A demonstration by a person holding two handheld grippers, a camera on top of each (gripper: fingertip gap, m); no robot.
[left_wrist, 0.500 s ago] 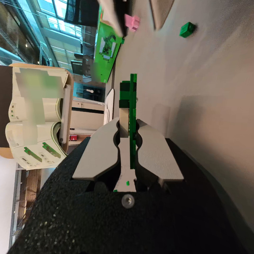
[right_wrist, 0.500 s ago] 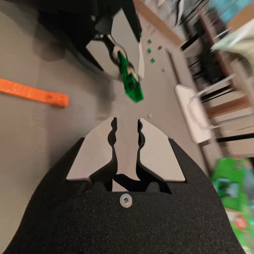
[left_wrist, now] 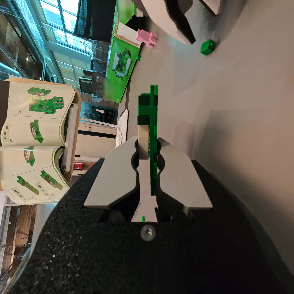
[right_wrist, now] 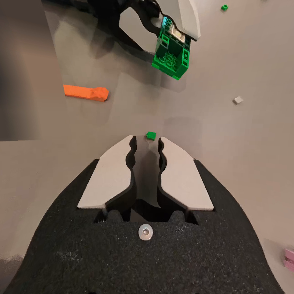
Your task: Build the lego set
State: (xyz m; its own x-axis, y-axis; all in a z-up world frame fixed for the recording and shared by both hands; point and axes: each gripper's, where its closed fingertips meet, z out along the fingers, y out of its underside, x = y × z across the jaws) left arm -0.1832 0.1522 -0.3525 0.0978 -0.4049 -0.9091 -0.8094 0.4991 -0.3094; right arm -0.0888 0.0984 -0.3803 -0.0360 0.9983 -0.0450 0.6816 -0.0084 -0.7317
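Observation:
My left gripper [left_wrist: 147, 143] is shut on a flat green lego assembly [left_wrist: 153, 114] with dark green and tan bricks on one side, held edge-on above the grey table. In the right wrist view the same assembly [right_wrist: 171, 55] hangs in the air at the top. My right gripper [right_wrist: 147, 138] is open and empty, low over the table. A small green brick [right_wrist: 150, 136] lies just ahead of its tips, in line with the gap. In the left wrist view that brick [left_wrist: 207, 47] lies just past a right-gripper finger [left_wrist: 175, 20].
An orange brick separator [right_wrist: 85, 93], a small grey tile [right_wrist: 237, 100] and another small green brick [right_wrist: 224, 7] lie on the table. A pink figure [left_wrist: 146, 37], the green set box [left_wrist: 122, 66] and an open instruction booklet [left_wrist: 35, 140] are at the far side.
My right gripper has swung down toward the table and now points at the small green brick. My left gripper has kept its hold on the assembly, nearly still.

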